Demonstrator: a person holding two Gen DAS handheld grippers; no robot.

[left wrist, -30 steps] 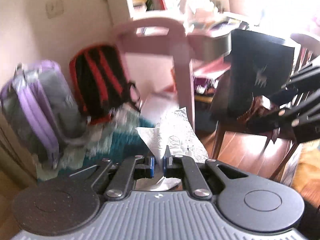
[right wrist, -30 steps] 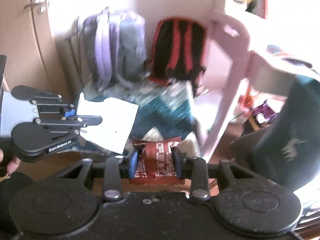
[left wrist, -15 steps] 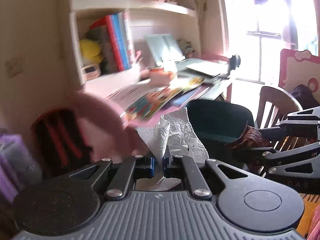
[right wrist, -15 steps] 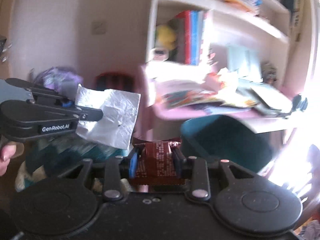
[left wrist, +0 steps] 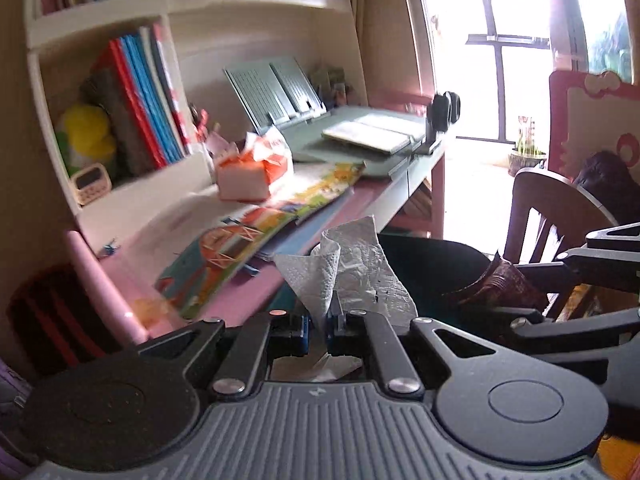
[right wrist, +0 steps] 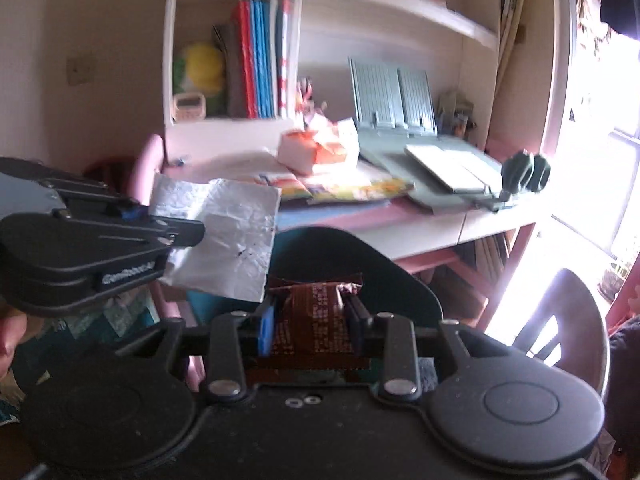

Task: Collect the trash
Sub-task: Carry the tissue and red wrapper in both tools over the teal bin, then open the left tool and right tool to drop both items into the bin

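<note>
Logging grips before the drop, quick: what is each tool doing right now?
Left tool: closed on the crumpled white paper tissue.
Right tool: closed on the brown printed snack wrapper.

A pink-edged desk carries an orange-and-white tissue pack, colourful picture books spread flat, and a grey tilted book stand. On the shelf above stand upright books.
</note>
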